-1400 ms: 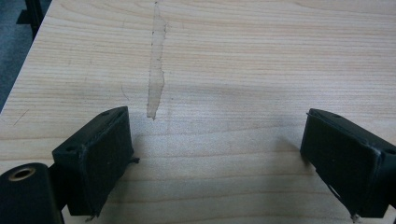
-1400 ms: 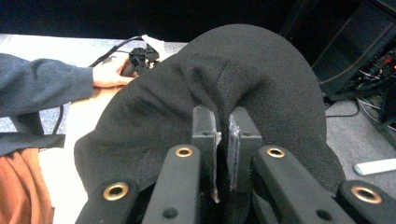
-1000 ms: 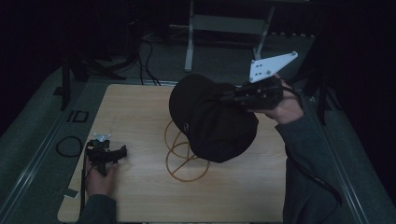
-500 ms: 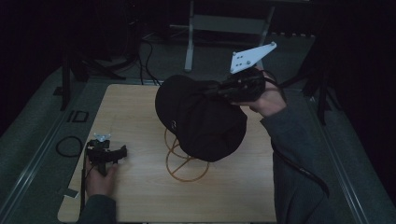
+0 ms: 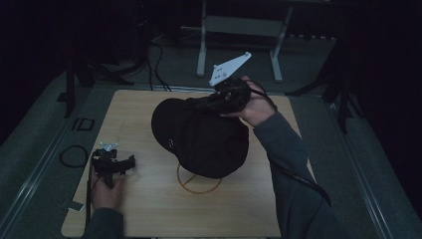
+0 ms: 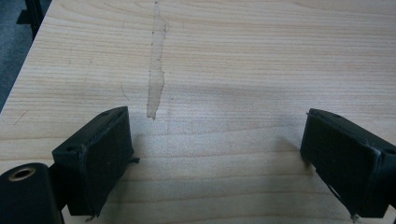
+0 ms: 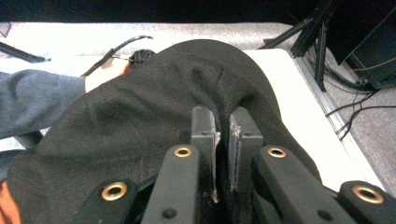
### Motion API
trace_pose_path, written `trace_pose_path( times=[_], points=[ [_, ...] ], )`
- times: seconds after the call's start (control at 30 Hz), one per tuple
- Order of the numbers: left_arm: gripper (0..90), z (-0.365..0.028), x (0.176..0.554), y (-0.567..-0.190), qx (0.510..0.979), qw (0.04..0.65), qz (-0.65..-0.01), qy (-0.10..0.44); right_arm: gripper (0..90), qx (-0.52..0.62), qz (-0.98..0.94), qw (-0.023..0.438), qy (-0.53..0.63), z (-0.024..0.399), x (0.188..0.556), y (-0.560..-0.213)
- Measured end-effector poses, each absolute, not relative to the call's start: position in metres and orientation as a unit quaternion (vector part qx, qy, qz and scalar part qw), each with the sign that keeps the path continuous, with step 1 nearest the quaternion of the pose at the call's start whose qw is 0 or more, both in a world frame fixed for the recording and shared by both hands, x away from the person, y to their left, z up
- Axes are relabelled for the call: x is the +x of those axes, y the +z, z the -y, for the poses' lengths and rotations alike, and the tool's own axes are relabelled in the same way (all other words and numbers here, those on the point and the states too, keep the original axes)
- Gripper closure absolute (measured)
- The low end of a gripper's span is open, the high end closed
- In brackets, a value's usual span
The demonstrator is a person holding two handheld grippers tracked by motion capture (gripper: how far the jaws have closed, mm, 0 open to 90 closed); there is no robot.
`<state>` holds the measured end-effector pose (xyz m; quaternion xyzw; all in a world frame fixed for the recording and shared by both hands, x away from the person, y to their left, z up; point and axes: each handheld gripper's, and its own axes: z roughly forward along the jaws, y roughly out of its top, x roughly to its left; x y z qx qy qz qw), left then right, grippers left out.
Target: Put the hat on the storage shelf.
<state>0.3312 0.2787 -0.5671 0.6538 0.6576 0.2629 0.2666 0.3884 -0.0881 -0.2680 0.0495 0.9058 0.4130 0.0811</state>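
1. A black fabric baseball cap (image 5: 204, 137) hangs above the middle of the light wooden table (image 5: 149, 209), lifted clear of the surface, its crown bulging toward the person's side.
2. The cloth is matte and finely woven, dark all over. In the high view a small pale emblem sits low on the cap's left side, too small to read.
3. In the right gripper view the black fabric (image 7: 140, 121) is rumpled into soft folds and rises in a rounded hump beyond the jaws.
4. The right gripper (image 5: 226, 97), black with a grey three-cornered plate on top, is held in the person's right hand (image 5: 256, 107) over the far half of the table. Its two jaws stand almost together, pinching a fold of the cap's cloth at its far edge.
5. Under the cap, a thin round wire ring (image 5: 199, 181) of yellowish metal shows on the table, partly hidden by the crown.
6. The left gripper (image 5: 113, 164), black, rests near the table's left edge in the person's left hand (image 5: 105, 191), well apart from the cap.
7. In the left gripper view its jaws stand wide apart over bare wood, with nothing between them; a pale streak (image 6: 156, 70) runs along the grain ahead.
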Motion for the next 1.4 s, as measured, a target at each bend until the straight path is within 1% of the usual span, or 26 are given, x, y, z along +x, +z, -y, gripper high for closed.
trace_pose_path(
  times=[0.47, 0.63, 0.73, 0.77, 0.8, 0.83, 0.9, 0.97, 1.0, 1.13, 1.27, 1.4],
  points=[
    [8.7, -0.279, 0.331, -0.567, 0.654, 0.266, -0.658, 0.262, 81.6, 0.052, -0.926, 0.099, 0.360, 0.054, 0.392, -0.290],
    [8.7, -0.279, 0.331, -0.567, 0.654, 0.266, -0.658, 0.262, 80.4, 0.063, -0.930, 0.105, 0.346, 0.051, 0.398, -0.297],
    [8.7, -0.279, 0.331, -0.567, 0.653, 0.268, -0.658, 0.263, 78.6, 0.078, -0.930, 0.097, 0.347, 0.053, 0.403, -0.304],
    [8.7, -0.279, 0.331, -0.567, 0.652, 0.268, -0.658, 0.263, 77.5, 0.081, -0.929, 0.094, 0.348, 0.054, 0.404, -0.305],
    [8.7, -0.279, 0.331, -0.567, 0.653, 0.268, -0.658, 0.263, 72.9, 0.091, -0.927, 0.090, 0.352, 0.056, 0.406, -0.307],
    [8.7, -0.279, 0.331, -0.567, 0.652, 0.268, -0.658, 0.263, 70.9, 0.093, -0.926, 0.091, 0.353, 0.056, 0.407, -0.307],
    [8.7, -0.279, 0.331, -0.567, 0.653, 0.268, -0.658, 0.263, 65.9, 0.101, -0.926, 0.097, 0.352, 0.057, 0.408, -0.308],
    [8.7, -0.279, 0.331, -0.567, 0.653, 0.268, -0.658, 0.263, 58.4, 0.115, -0.923, 0.110, 0.349, 0.057, 0.409, -0.309],
    [8.7, -0.279, 0.331, -0.567, 0.653, 0.268, -0.658, 0.264, 57.6, 0.122, -0.923, 0.112, 0.348, 0.058, 0.409, -0.309],
    [8.7, -0.279, 0.331, -0.567, 0.652, 0.268, -0.658, 0.264, 48.6, 0.133, -0.918, 0.113, 0.357, 0.064, 0.410, -0.307],
    [8.7, -0.279, 0.331, -0.567, 0.652, 0.268, -0.658, 0.264, 44.2, 0.133, -0.916, 0.114, 0.361, 0.067, 0.409, -0.303],
    [8.7, -0.279, 0.331, -0.567, 0.653, 0.268, -0.658, 0.264, 42.7, 0.133, -0.916, 0.116, 0.360, 0.071, 0.407, -0.300]
  ],
)
